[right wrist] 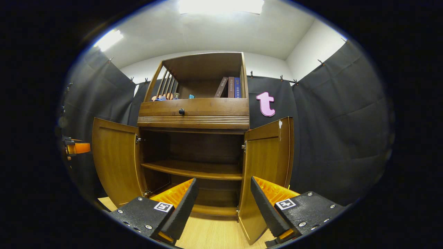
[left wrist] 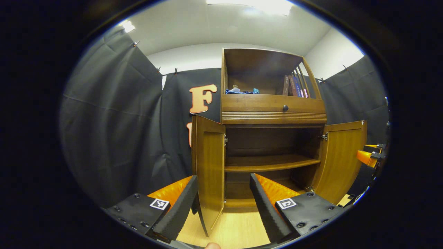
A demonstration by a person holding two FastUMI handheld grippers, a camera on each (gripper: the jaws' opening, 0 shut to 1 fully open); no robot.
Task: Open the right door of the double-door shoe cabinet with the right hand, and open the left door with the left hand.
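Note:
The wooden shoe cabinet stands with both lower doors swung out. In the left gripper view the left door is seen nearly edge-on and stands between the fingers of my left gripper, close to the left finger. That gripper is open, with a wide gap and no finger pressing the door. In the right gripper view the right door stands between the fingers of my right gripper, by the right finger. That gripper is open too. Bare shelves show inside.
A drawer with a dark knob sits above the doors. Books and small items stand on the top shelf. Light wood floor lies in front. Black cloth walls close in on both sides. The other gripper shows at the view edges.

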